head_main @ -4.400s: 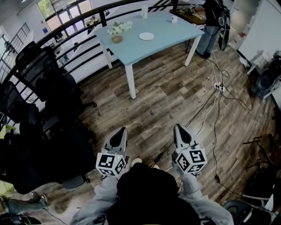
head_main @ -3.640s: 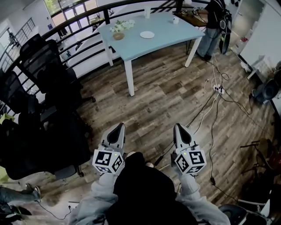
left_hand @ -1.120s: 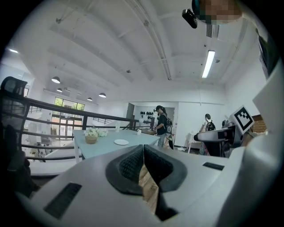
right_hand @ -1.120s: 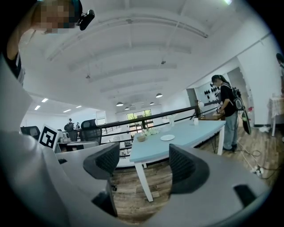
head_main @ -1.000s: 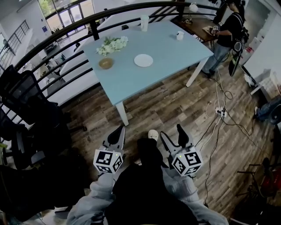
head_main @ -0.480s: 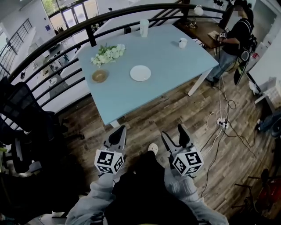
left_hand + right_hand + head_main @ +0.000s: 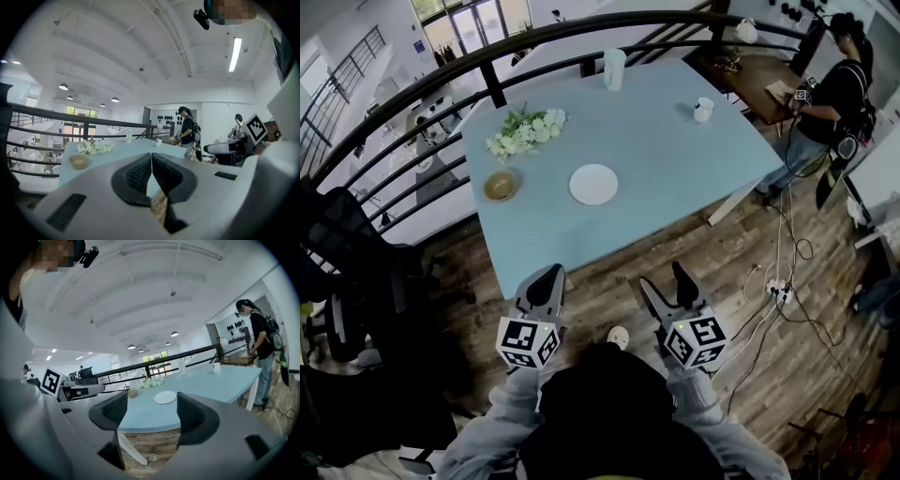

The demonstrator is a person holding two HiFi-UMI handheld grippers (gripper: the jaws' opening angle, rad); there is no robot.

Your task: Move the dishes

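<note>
Dishes are all seen resting on the pale blue table [image 7: 675, 178], none lifted, so the task is judged not yet begun and every move is left to be done. One white plate [image 7: 593, 184] is counted near the middle, one wooden bowl [image 7: 500, 186] near one bunch of flowers [image 7: 525, 131], and one mug [image 7: 703, 110] and one tall cup [image 7: 614, 68] towards the far side. The left gripper [image 7: 546, 286] is held clenched and empty at the table's near edge. The right gripper [image 7: 666, 281] is held released, its jaws having just closed a little with nothing between them.
</note>
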